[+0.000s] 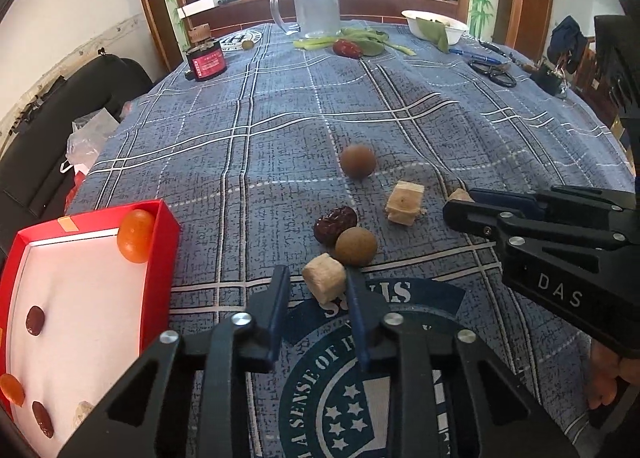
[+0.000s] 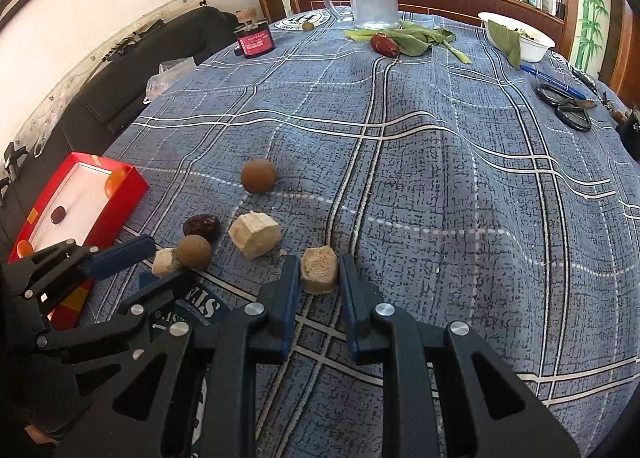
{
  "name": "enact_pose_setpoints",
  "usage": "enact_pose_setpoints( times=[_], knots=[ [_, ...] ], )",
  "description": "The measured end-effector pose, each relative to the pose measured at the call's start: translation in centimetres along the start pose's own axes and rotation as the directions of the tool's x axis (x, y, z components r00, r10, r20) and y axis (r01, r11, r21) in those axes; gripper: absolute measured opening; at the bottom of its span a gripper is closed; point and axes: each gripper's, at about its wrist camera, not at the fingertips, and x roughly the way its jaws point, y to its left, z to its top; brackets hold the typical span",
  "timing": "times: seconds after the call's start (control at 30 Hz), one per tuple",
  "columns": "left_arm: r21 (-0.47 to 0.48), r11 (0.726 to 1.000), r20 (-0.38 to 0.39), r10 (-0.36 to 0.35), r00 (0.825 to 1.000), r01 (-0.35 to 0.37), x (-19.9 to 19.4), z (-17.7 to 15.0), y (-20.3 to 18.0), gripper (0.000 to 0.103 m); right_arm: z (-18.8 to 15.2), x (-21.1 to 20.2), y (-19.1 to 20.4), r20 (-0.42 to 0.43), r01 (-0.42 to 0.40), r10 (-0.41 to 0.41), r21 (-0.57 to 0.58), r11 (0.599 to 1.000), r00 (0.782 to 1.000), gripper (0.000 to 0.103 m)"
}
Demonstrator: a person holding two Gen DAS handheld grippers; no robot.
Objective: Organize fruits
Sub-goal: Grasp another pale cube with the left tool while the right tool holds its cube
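My left gripper [image 1: 318, 288] stands open around a beige cube [image 1: 324, 284]; its right finger touches the cube and a gap shows at the left finger. Just beyond lie a brown longan [image 1: 356, 252], a dark red date [image 1: 335, 223], a larger beige cube [image 1: 405, 203] and a second longan [image 1: 358, 161]. The red box [image 1: 166, 234] at the left holds orange fruits [image 1: 136, 236] and dates [image 1: 35, 320]. My right gripper [image 2: 319, 282] is shut on another beige cube [image 2: 319, 270] resting on the cloth, to the right of the left gripper [image 2: 170, 264].
At the table's far end stand a glass mug [image 1: 316, 3], a red-labelled jar [image 1: 206, 63], green leaves with a red date [image 1: 348, 47] and a white bowl [image 1: 434, 23]. Scissors [image 1: 494, 73] lie at the right. A black sofa [image 1: 80, 97] runs along the table's left edge.
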Motion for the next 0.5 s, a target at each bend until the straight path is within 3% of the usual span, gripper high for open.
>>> enact_pose_setpoints(
  times=[0.17,0.5],
  knots=[
    [-0.013,1.000,0.008,-0.003,1.000,0.003,-0.3,-0.1,0.4,0.020,-0.1,-0.1,0.0,0.001,-0.017,0.017,0.008,1.000,1.000,0.023],
    [-0.062,0.998,-0.015,-0.007,1.000,0.007,0.2,-0.3,1.5,0.022,-0.2,-0.5,0.3,0.013,-0.015,0.015,0.008,1.000,1.000,0.022]
  ],
)
